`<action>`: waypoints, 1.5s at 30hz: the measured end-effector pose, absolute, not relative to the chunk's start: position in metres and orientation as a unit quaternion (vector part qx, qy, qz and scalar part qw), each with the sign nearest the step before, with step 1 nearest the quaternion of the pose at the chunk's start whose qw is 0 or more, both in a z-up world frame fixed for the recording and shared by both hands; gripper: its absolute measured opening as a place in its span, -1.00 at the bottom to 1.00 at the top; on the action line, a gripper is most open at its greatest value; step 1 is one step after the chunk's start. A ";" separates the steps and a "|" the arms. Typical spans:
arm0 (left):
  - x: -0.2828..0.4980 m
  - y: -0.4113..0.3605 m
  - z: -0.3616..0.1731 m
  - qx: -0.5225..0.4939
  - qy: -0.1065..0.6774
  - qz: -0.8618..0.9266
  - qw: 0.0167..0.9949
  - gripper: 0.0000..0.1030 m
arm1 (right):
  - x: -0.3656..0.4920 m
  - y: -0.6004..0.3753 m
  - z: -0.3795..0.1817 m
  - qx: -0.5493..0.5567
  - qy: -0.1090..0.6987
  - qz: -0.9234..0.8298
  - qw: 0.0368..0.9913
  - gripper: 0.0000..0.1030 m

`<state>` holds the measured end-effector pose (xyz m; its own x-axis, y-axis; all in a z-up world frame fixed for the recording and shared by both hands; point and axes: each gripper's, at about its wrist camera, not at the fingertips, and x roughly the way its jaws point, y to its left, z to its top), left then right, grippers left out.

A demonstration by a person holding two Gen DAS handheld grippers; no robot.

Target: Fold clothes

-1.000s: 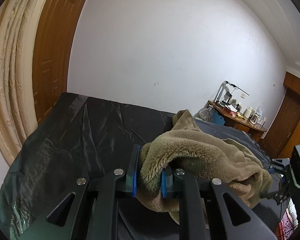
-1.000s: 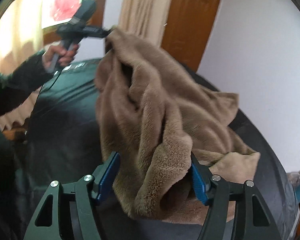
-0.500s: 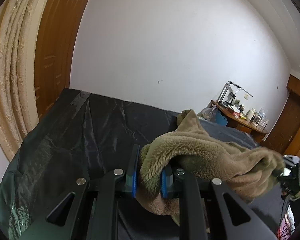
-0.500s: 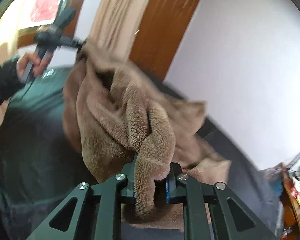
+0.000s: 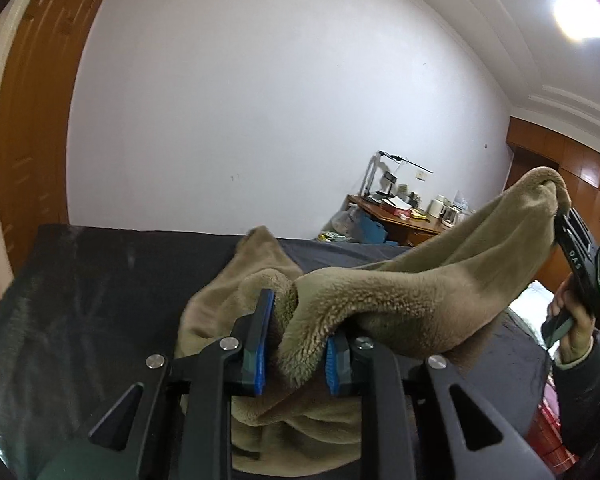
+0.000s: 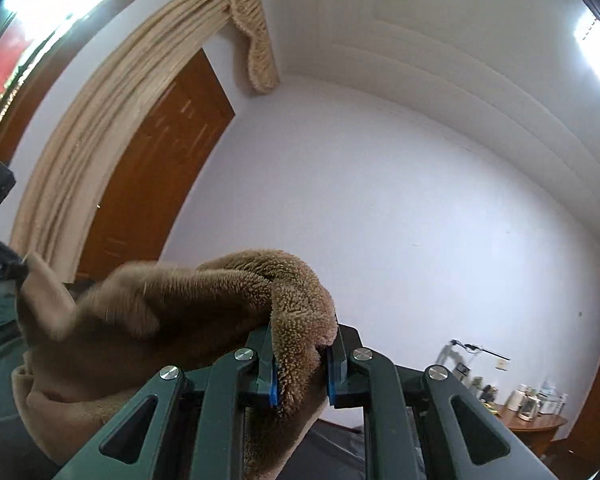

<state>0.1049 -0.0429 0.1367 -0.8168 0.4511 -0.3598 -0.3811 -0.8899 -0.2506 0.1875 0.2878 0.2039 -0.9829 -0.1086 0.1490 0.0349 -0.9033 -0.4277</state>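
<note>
A tan fleece garment [image 5: 400,292] hangs stretched between my two grippers above a bed with a dark cover [image 5: 100,280]. My left gripper [image 5: 294,344] is shut on one bunched edge of it, blue pads pressed into the pile. In that view the cloth rises to the right, where the right gripper [image 5: 568,232] pinches its far corner, held by a hand [image 5: 576,320]. In the right wrist view my right gripper [image 6: 300,364] is shut on the fleece garment [image 6: 160,312], which runs left to the other gripper [image 6: 4,260] at the frame edge.
A wooden desk [image 5: 400,220] with a lamp, kettle and small items stands at the back right by the white wall. A brown door [image 5: 32,120] and beige curtain [image 6: 100,120] are on the left. The cloth's lower part lies on the bed.
The right gripper shut on the fleece and swung up and away, pulling the cloth taut between both grippers. Both cameras now tilt higher toward the wall and ceiling.
</note>
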 end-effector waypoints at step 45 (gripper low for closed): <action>0.318 -0.106 0.376 0.175 -0.200 0.953 0.149 -0.48 | 0.329 0.265 0.415 -0.336 0.177 -0.919 -0.107 -0.67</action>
